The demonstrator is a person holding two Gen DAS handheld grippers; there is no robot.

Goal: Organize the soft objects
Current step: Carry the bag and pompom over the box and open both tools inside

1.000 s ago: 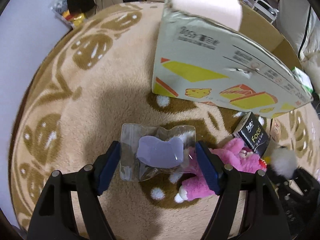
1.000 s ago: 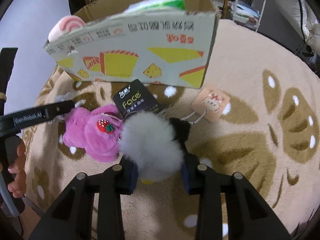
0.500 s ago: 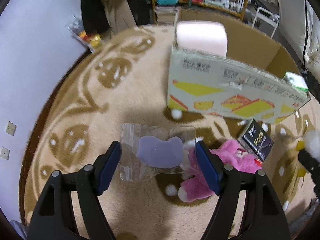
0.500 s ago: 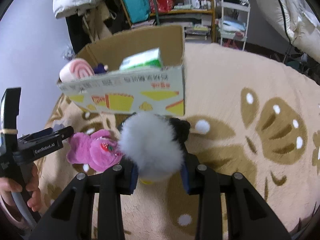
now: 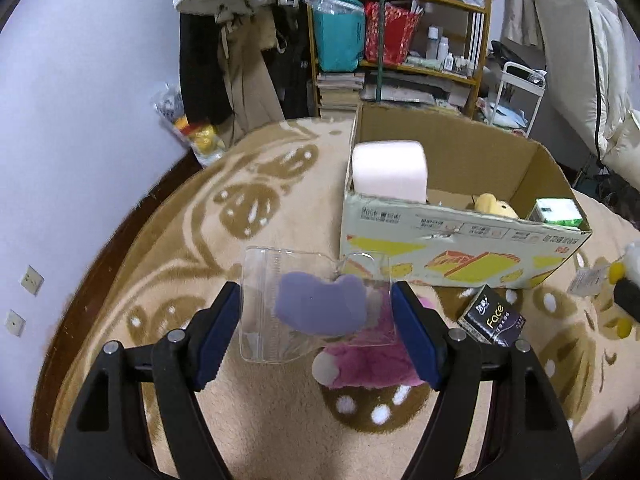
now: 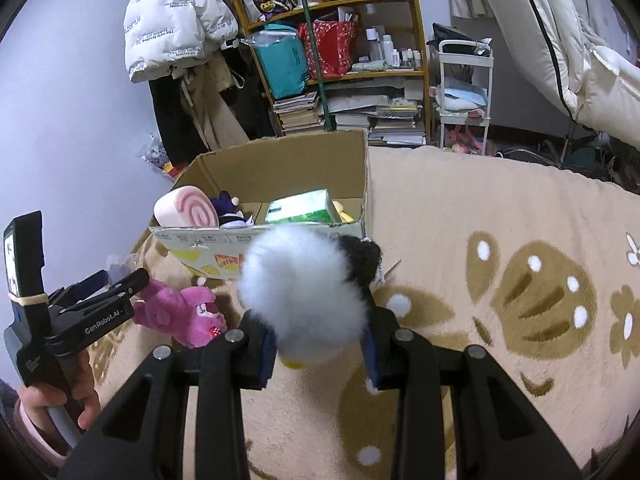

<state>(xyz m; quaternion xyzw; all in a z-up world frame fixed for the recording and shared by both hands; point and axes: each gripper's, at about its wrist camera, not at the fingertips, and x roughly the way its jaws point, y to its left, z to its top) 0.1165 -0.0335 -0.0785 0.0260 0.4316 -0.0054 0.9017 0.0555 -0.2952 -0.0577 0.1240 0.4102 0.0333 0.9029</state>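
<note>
Clear pouch (image 5: 316, 304) clamped in left claw (image 5: 318, 314); fluffy toy (image 6: 300, 292) in right claw (image 6: 318, 344).

The cardboard box (image 6: 280, 172) is open-topped, half filled; bare rug (image 6: 500, 208) lies free at the frame's right.

A white puffer jacket (image 6: 176, 20) hangs beside cluttered wooden shelves (image 6: 360, 68).

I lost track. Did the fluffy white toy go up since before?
Yes. The fluffy white toy, clamped in the right gripper, now hangs higher against the cardboard box.
</note>
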